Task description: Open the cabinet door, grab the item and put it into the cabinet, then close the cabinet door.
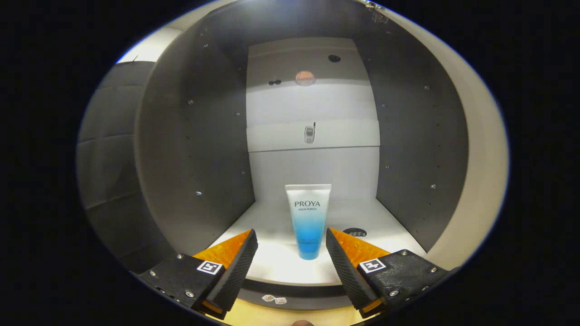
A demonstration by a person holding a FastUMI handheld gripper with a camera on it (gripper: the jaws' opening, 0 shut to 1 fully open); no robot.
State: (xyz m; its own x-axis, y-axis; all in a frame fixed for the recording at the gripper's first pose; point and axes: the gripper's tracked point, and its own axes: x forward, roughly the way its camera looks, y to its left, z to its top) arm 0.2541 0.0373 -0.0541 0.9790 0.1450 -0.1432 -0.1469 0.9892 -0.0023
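Note:
A white-and-blue tube [308, 219] stands upright on its blue cap on the cabinet's bottom shelf [272, 267], inside the open cabinet. My gripper [291, 239] is open, with its fingertips on either side of the tube's lower end and apart from it. The tube stands just ahead of the fingers, in line with the gap between them. The cabinet's dark side walls [199, 149] rise on both sides, and its pale back panel [312, 131] lies beyond the tube.
The back panel carries a small metal fitting [309, 134] and a round reddish spot [305, 78] higher up. A dark round hole [355, 232] sits in the shelf right of the tube. The cabinet's pale front edge [480, 172] curves on the right.

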